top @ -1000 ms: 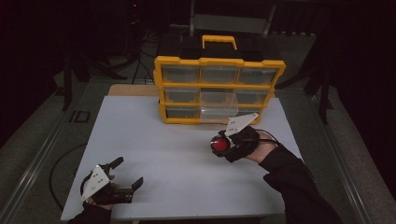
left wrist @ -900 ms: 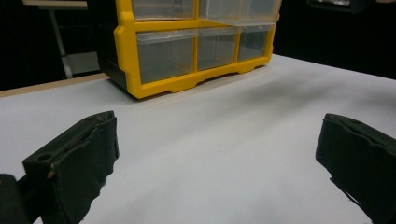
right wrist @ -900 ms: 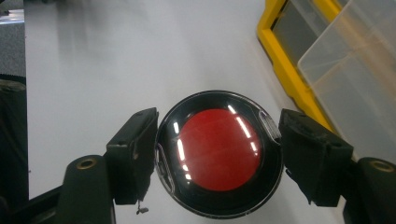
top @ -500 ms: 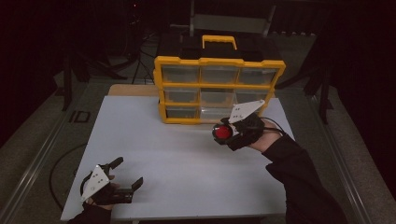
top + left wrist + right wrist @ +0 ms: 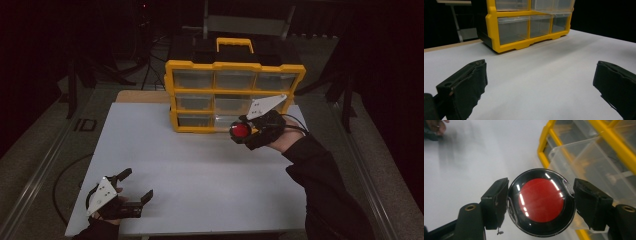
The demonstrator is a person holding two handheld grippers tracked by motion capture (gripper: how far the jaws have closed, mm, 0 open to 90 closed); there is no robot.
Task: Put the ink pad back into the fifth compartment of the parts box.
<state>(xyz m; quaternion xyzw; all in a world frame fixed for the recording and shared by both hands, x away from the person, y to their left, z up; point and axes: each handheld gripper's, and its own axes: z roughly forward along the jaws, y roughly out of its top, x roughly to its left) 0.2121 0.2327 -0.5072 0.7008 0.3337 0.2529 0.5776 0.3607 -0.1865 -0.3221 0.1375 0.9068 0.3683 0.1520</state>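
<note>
My right gripper (image 5: 242, 132) is shut on a round black disc with a red centre (image 5: 241, 131), held in the air just in front of the yellow drawer cabinet (image 5: 235, 95). In the right gripper view the red disc (image 5: 541, 202) sits squeezed between both pads, over a clear drawer (image 5: 596, 170) that is pulled out of the cabinet's bottom row. My left gripper (image 5: 131, 186) rests on the white table (image 5: 200, 170) near its front left corner, jaws wide open with nothing between them. The left gripper view shows the cabinet (image 5: 524, 25) far ahead.
The cabinet has three rows of clear drawers and a yellow carry handle (image 5: 234, 44) on top. A wooden board edge (image 5: 140, 96) shows behind the white sheet at the cabinet's left. Dark floor and stand legs surround the table.
My right gripper has risen with the red disc and moved slightly toward the cabinet. The left gripper has stayed put.
</note>
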